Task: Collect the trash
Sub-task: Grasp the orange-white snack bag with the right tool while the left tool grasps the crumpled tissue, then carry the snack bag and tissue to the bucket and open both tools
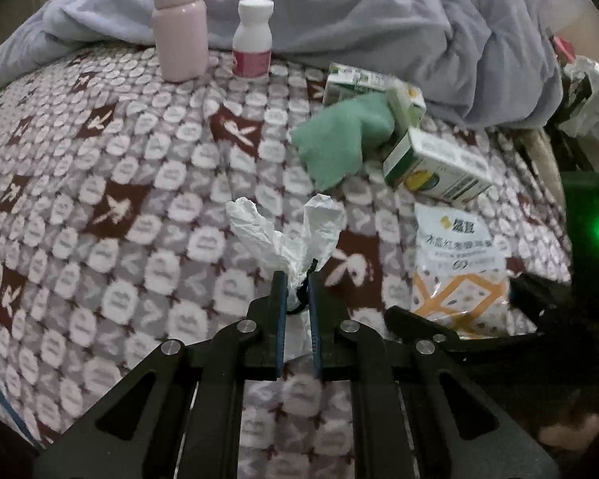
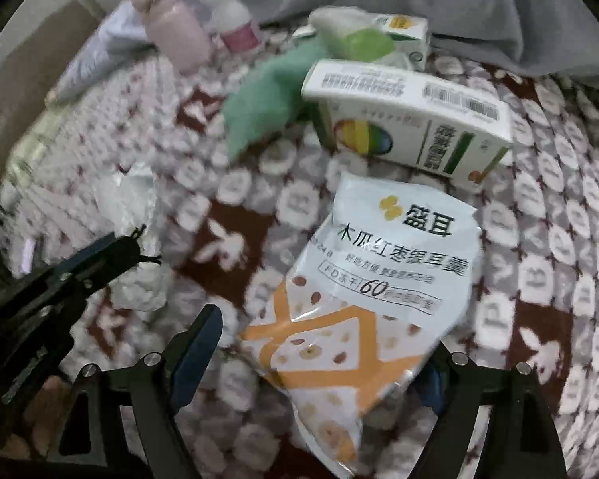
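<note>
Trash lies scattered over a patterned blanket (image 1: 100, 183) on a bed: a crumpled white tissue (image 1: 287, 235) is pinched between the closed jaws of the left gripper (image 1: 297, 279), while a white-and-orange snack pouch (image 2: 363, 291) sits between the wide-spread jaws of the right gripper (image 2: 319, 343), whose pads do not press on it. Just beyond the pouch a white-and-green carton (image 2: 411, 119) lies on its side, a green cloth (image 1: 339, 139) draped against it and a second small carton (image 2: 403, 32) behind. A pink bottle (image 1: 179, 24) and a white pill bottle (image 1: 253, 38) stand upright near the rumpled grey duvet (image 1: 419, 20). Only the left wrist view shows the tissue clamped and both bottles sharply; only the right wrist view, which is blurred, shows the pouch's full printed face and the left gripper from the side.
</note>
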Available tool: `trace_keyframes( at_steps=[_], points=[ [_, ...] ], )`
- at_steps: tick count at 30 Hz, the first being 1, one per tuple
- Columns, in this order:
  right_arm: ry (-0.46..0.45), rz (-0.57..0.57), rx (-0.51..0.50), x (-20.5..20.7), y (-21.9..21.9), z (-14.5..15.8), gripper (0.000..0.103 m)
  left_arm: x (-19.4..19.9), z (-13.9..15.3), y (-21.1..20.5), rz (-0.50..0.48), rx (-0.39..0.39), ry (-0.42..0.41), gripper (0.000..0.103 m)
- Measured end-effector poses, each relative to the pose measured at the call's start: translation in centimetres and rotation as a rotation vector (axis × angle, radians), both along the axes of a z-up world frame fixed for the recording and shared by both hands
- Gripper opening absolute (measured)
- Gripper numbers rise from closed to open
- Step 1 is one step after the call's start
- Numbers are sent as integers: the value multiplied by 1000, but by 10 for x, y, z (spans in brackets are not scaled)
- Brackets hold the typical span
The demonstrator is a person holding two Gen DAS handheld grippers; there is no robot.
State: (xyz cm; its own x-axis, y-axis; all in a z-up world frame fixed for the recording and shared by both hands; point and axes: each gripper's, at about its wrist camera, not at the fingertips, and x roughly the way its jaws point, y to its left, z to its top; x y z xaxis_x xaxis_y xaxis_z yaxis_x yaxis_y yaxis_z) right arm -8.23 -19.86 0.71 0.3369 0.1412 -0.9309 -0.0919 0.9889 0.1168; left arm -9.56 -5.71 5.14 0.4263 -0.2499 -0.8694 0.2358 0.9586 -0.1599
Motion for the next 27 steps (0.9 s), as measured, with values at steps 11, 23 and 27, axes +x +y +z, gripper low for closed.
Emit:
trace_keyframes(
  at_steps=[11,23,27],
  points=[
    [-72,26,50,-18,-43,13,63,17,-28,-6,54,-45,91,32],
    [-186,-3,119,-67,-104,59,63,-1,4,-30,0,-69,38,18],
    [-217,-26,106,-77,-125,69,63,-10,20,-64,-59,-61,3,18]
  ],
)
